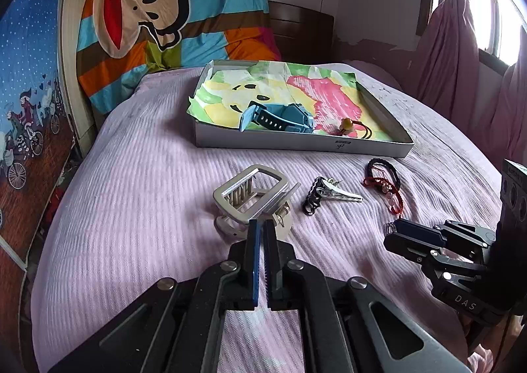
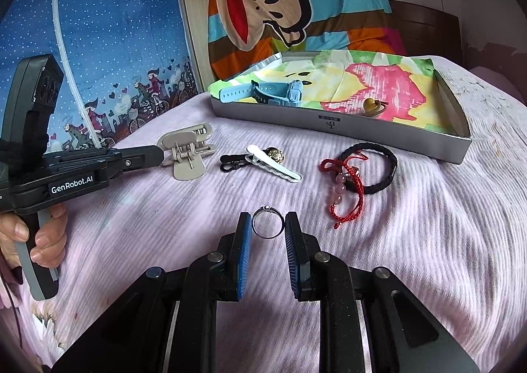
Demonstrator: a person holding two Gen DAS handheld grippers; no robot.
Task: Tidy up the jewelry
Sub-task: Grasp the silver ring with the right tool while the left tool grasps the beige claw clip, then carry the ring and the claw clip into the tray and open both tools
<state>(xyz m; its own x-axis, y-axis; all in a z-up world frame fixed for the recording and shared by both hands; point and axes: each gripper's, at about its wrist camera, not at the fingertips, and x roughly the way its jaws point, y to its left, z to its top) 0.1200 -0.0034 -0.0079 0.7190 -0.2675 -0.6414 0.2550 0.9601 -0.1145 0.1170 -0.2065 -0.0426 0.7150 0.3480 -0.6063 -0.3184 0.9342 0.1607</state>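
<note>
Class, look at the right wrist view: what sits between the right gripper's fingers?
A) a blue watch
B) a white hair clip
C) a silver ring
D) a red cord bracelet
C: the silver ring stands between the right gripper pads, just above the bedspread.

Bare bedspread lies open right of the bracelets; the tray blocks behind.
</note>
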